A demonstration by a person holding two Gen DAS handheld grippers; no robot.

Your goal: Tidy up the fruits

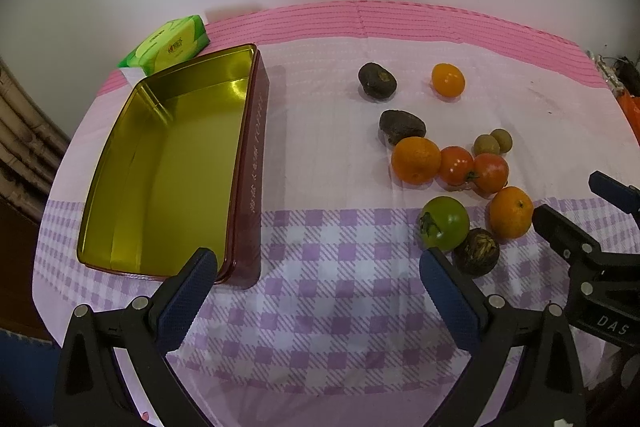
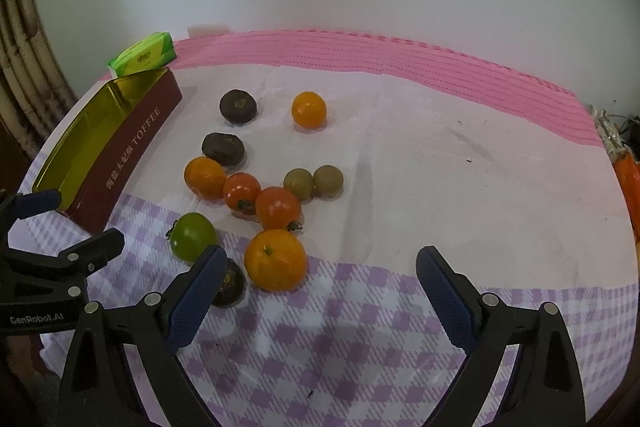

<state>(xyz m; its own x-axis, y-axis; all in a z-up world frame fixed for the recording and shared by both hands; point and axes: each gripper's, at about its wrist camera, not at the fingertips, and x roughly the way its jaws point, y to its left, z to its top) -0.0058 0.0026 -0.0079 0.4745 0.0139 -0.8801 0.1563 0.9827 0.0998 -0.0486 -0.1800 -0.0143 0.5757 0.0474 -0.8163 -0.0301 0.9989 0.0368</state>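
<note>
Crowding the nearest orange (image 2: 275, 260): green tomato (image 2: 193, 236), dark fruit (image 2: 230, 283).

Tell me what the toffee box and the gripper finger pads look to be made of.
Toffee box: likely thin metal tin; its glossy gold interior mirrors its own walls, with a rolled rim and printed maroon outside. Left gripper finger pads: probably rubber or soft plastic; matte dark blue with fine ribbed texture, on black rigid-looking, likely plastic, arms.

Bare cloth (image 1: 320, 155) btwn tin (image 1: 252, 163), fruit (image 1: 444, 223)
</note>
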